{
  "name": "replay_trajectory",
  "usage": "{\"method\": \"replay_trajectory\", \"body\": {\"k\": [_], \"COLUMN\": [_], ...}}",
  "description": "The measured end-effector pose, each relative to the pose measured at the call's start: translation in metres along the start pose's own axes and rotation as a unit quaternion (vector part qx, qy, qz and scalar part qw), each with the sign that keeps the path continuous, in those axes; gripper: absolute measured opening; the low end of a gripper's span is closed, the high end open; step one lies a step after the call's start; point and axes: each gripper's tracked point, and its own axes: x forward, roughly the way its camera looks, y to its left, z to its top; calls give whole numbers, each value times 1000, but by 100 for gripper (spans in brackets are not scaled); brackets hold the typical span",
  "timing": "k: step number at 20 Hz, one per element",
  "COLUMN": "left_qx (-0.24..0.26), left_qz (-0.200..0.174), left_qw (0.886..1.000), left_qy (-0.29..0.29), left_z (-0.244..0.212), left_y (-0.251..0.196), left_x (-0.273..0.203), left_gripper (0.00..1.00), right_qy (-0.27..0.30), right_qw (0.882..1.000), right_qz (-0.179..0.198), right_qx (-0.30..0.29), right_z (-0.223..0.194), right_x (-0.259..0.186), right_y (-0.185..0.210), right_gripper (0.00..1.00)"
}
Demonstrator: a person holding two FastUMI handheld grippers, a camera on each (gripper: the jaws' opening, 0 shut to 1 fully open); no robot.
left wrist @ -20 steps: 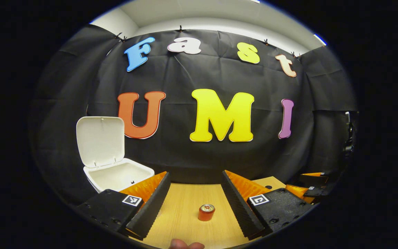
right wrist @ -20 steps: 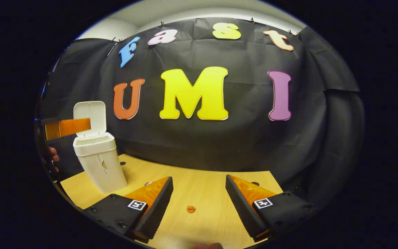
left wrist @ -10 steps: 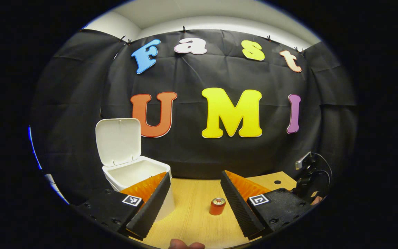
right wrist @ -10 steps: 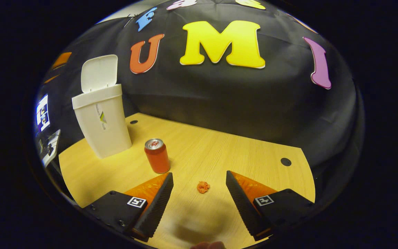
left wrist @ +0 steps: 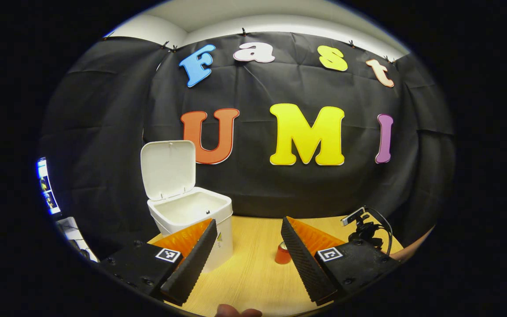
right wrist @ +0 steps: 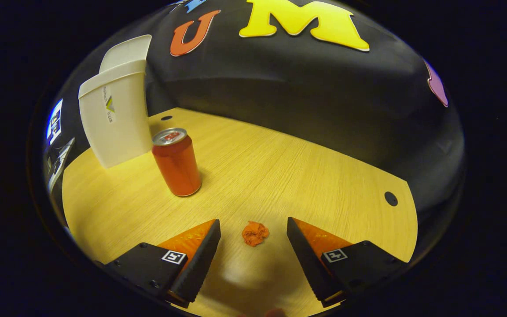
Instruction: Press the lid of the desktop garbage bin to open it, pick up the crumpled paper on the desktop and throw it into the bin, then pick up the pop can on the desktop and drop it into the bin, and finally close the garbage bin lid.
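Near the tabletop's [right wrist: 280,176] front edge, the crumpled paper [right wrist: 255,233] is framed between the spread fingers of the right gripper [right wrist: 253,251], untouched. The pop can [right wrist: 176,162] is seen upright beside the garbage bin [right wrist: 112,114], its lid [left wrist: 168,169] raised. The left gripper [left wrist: 247,253] is likewise held apart, empty.

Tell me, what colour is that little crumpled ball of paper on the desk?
Orange. The crumpled paper shows best in the right gripper view.

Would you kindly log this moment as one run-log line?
bin: lid up | crumpled paper: on desk, between open right hand-held gripper fingers, untouched | pop can: upright | left hand-held gripper: open, empty
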Motion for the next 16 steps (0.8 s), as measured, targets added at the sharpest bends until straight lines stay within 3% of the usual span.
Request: {"method": "replay_trajectory", "body": {"k": [4, 7, 10, 11, 13, 15, 16], "left_qx": [-7, -9, -16, -19, -21, -19, -16], "left_qz": [18, 31, 40, 39, 38, 36, 35], "left_qw": [1000, 999, 999, 999, 999, 999, 999], "left_qy": [11, 18, 23, 25, 27, 25, 23], "left_z": [-5, -10, -12, -14, -15, -13, -10], "left_y": [3, 10, 15, 15, 15, 14, 14], "left_x": [-3, -8, -12, -13, -14, -16, -16], "left_gripper": [96, 96, 97, 97, 97, 97, 97], "right_qy": [13, 14, 10, 11, 13, 11, 14], "right_qw": [1000, 1000, 999, 999, 998, 999, 999], "right_qz": [-1, 1, 1, 2, 0, -1, -3], "right_qx": [6, 15, 36, 44, 57, 54, 51], "right_z": [-9, -11, -10, -10, -11, -11, -11], "right_x": [14, 20, 23, 24, 24, 24, 24], "right_y": [0, 0, 0, 1, 1, 0, 0], "right_gripper": [93, 76, 70, 53, 44, 42, 32]}}
